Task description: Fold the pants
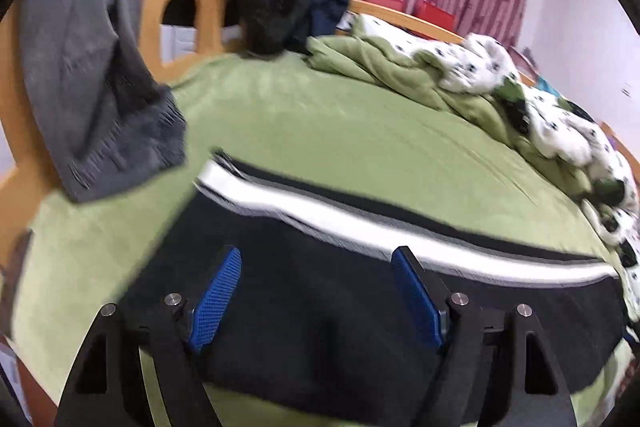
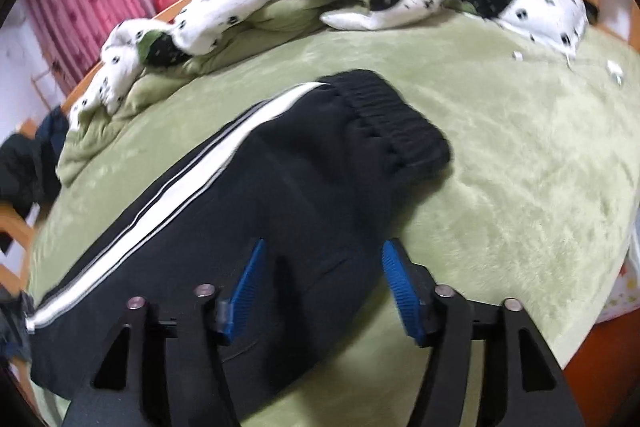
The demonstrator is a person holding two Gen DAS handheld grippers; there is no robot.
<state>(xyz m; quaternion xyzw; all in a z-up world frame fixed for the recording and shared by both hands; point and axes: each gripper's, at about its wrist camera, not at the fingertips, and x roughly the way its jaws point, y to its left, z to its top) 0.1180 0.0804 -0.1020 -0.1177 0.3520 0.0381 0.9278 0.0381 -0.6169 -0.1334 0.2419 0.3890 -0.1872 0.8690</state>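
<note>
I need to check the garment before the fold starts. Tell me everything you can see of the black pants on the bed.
The black pants are dark, soft-looking fabric with a white side stripe edged by thinner lines, and a ribbed elastic waistband. They lie flat, stretched lengthwise on the green bed cover, seemingly one leg over the other. Both sets of tongs, left and right, are open over the fabric; contact cannot be told.

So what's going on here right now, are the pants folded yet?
Not fully, it seems. The black pants with a white side stripe lie flat on the green bedspread, apparently folded leg over leg. The left hand-held gripper hovers open over the leg end; the right hand-held gripper is open above the part near the ribbed waistband. Neither grips any cloth.
</note>
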